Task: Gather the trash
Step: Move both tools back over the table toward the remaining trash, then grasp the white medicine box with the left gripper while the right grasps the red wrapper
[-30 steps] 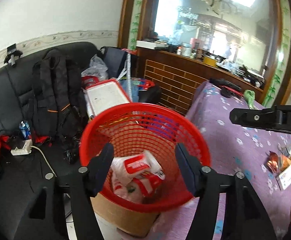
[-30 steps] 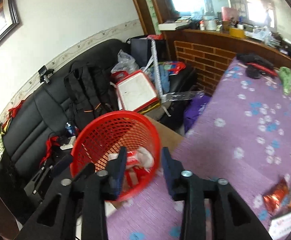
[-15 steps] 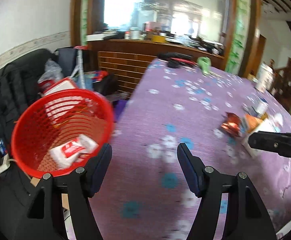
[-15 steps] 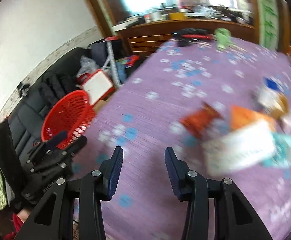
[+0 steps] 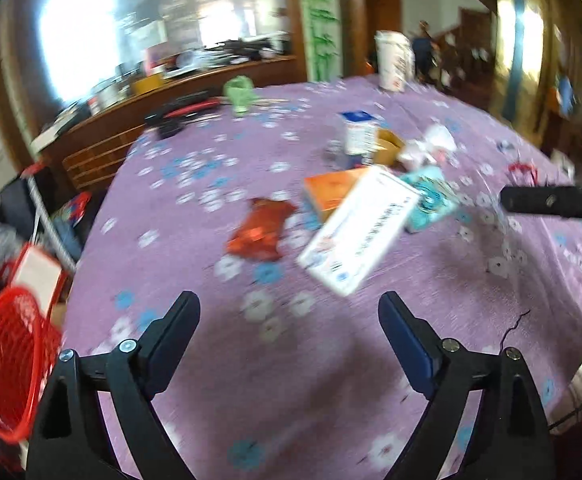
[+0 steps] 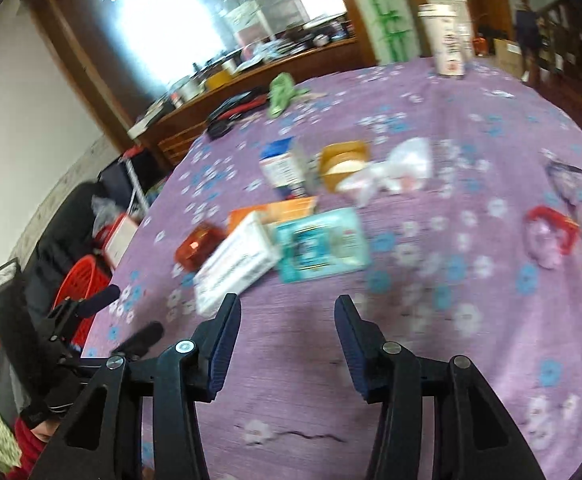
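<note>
A cluster of trash lies on the purple flowered tablecloth (image 5: 331, 380): a long white box (image 5: 357, 236) (image 6: 237, 264), a red foil wrapper (image 5: 261, 230) (image 6: 197, 246), an orange box (image 5: 331, 196), a teal packet (image 6: 321, 244) (image 5: 431, 200), a small blue-and-white carton (image 6: 283, 168) and a crumpled white bag (image 6: 395, 170). My left gripper (image 5: 289, 312) hangs over the cloth short of the white box, its jaws opening wide with nothing between them. My right gripper (image 6: 287, 316) is also opening and empty, just short of the teal packet. The red mesh basket (image 5: 9, 364) (image 6: 79, 284) sits off the table's left edge.
A white tub (image 5: 393, 60) stands at the table's far edge, near a green object (image 5: 241, 94) and dark items (image 5: 183, 114). A red ring (image 6: 551, 230) lies at the right. A black sofa with bags (image 6: 67, 232) is left of the table. A person (image 6: 527, 32) stands in the far room.
Both grippers swung right, away from the red basket and over the table, so the trash cluster now lies ahead. Both sets of jaws stand wider, the left much more so.
</note>
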A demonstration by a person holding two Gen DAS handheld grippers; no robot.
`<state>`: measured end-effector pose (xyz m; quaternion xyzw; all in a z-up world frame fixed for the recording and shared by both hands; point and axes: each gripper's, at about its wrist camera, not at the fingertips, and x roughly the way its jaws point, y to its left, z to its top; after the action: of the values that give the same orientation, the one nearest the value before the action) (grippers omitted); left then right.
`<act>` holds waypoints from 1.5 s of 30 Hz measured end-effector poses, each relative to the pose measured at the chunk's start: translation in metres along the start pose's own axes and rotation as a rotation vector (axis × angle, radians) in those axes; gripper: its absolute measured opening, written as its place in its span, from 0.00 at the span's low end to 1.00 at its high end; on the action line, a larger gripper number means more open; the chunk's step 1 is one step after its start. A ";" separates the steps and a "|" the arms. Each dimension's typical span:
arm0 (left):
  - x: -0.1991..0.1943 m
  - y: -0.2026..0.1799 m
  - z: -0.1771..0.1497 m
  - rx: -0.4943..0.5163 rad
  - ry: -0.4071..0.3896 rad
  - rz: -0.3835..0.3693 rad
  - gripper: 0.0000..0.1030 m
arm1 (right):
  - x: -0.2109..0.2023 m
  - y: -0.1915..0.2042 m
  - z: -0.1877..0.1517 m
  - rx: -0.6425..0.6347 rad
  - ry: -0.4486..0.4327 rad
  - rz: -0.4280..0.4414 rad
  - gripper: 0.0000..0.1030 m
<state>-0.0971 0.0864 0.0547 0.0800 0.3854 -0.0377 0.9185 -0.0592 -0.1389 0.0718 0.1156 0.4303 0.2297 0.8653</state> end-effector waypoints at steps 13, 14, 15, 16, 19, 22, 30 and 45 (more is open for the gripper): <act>0.073 -0.043 0.039 0.122 0.125 0.025 0.88 | -0.057 -0.104 0.001 0.206 -0.127 -0.107 0.60; 0.075 -0.044 0.040 0.116 0.124 0.019 0.88 | -0.059 -0.111 0.002 0.227 -0.133 -0.115 0.60; 0.077 -0.045 0.041 0.110 0.120 0.016 0.88 | -0.060 -0.116 0.002 0.240 -0.138 -0.122 0.60; 0.079 -0.046 0.041 0.102 0.116 0.016 0.88 | -0.063 -0.123 0.003 0.255 -0.145 -0.133 0.60; 0.080 -0.046 0.040 0.081 0.100 0.003 0.77 | -0.066 -0.138 0.006 0.282 -0.158 -0.167 0.61; 0.078 -0.046 0.041 0.063 0.094 0.003 0.54 | -0.063 -0.151 0.008 0.302 -0.154 -0.201 0.62; 0.073 -0.035 0.034 -0.018 0.113 -0.068 0.14 | -0.033 -0.166 0.018 0.309 -0.104 -0.275 0.62; 0.087 -0.023 0.043 -0.107 0.118 -0.095 0.13 | -0.015 -0.174 0.020 0.295 -0.091 -0.294 0.17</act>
<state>-0.0089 0.0559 0.0200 0.0146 0.4436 -0.0557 0.8944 0.0003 -0.2972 0.0249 0.1871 0.4318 0.0301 0.8818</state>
